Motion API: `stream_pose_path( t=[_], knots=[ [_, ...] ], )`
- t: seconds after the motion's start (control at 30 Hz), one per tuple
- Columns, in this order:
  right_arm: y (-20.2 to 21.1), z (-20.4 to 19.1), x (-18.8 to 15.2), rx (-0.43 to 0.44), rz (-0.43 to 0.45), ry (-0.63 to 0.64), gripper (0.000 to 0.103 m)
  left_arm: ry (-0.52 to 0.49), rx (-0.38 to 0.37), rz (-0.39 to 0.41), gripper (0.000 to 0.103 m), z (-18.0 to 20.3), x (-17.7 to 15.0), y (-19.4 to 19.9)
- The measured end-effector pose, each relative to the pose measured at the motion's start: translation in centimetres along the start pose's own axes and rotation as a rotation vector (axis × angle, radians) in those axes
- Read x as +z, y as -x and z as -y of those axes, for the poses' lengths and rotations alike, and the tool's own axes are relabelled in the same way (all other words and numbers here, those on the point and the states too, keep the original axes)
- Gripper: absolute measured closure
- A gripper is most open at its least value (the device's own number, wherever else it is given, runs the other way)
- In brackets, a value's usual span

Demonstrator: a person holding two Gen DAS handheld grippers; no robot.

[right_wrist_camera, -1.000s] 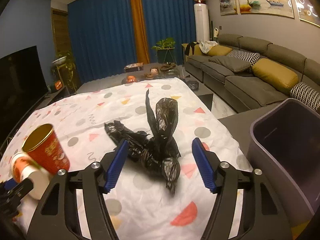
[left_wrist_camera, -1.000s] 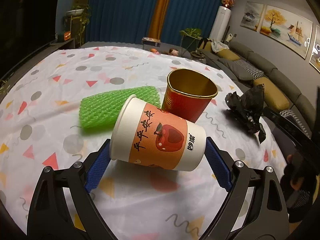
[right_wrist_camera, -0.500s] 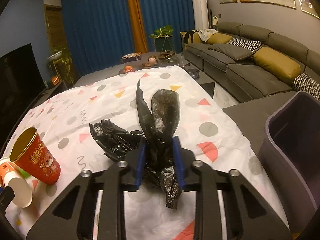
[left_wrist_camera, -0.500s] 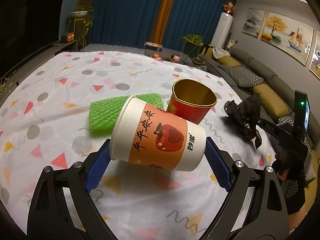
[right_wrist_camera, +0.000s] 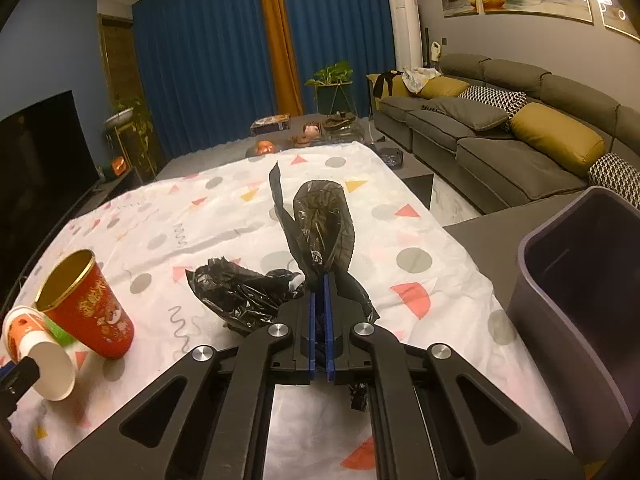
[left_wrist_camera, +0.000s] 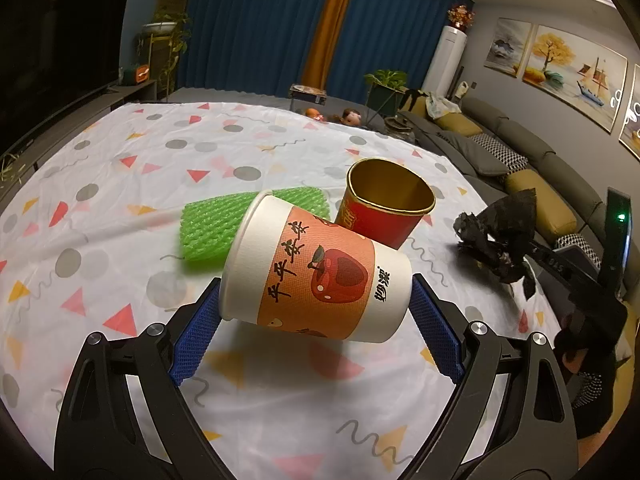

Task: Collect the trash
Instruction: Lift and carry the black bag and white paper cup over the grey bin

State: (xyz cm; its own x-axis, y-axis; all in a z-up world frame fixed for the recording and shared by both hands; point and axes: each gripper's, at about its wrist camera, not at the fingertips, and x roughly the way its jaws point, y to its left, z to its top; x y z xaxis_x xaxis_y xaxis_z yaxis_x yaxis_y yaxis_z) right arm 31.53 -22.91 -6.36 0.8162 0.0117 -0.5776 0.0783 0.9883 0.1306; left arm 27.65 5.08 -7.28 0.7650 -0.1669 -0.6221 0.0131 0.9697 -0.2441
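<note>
Right hand-held gripper (right_wrist_camera: 320,280) is clamped tight on the black plastic bag (right_wrist_camera: 320,236), blue pads pinched together with a fold of film caught between them, the loose end standing up above the fingertips and the rest of the bag crumpled on the counter (right_wrist_camera: 420,248) to the left. Over on the other side, the left hand-held gripper (left_wrist_camera: 316,312) holds the white paper cup (left_wrist_camera: 316,276) sideways, pads pressed on rim and base, cup clear of the cloth. Just beyond it, a red cup (left_wrist_camera: 384,208) stands upright, with a green foam net (left_wrist_camera: 224,228) lying flat to its left. The dark bin (right_wrist_camera: 580,300) sits off the counter's right edge, mouth open, near the right hand.

So both hands look loaded: this is the grasp step done, carry step next. The bag needs lifting clear of the cloth and swinging right over the bin's rim before letting go; dangling film could snag the rim. The cup has farther to travel.
</note>
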Motion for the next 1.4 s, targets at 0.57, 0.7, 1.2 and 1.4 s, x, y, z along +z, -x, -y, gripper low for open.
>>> stream_pose_path(
  t=[0.57, 0.7, 1.2, 1.4],
  knots=[
    [7.8, -0.2, -2.2, 0.047, 0.076, 0.011, 0.099, -0.015, -0.004, 0.031, 0.014, 0.1, -0.1, 1.3],
    [10.1, 0.2, -2.6, 0.057, 0.097, 0.015, 0.099, -0.03, -0.018, 0.04, 0.014, 0.7, -0.2, 1.9],
    [16.7, 3.1, -3.8, 0.055, 0.182, 0.036, 0.099, -0.117, -0.054, 0.079, 0.014, 6.1, -1.6, 5.6],
    [18.5, 4.9, -4.1, 0.046, 0.211, 0.023, 0.099, -0.157, -0.084, 0.1, 0.014, 9.3, -1.7, 6.8]
  ],
)
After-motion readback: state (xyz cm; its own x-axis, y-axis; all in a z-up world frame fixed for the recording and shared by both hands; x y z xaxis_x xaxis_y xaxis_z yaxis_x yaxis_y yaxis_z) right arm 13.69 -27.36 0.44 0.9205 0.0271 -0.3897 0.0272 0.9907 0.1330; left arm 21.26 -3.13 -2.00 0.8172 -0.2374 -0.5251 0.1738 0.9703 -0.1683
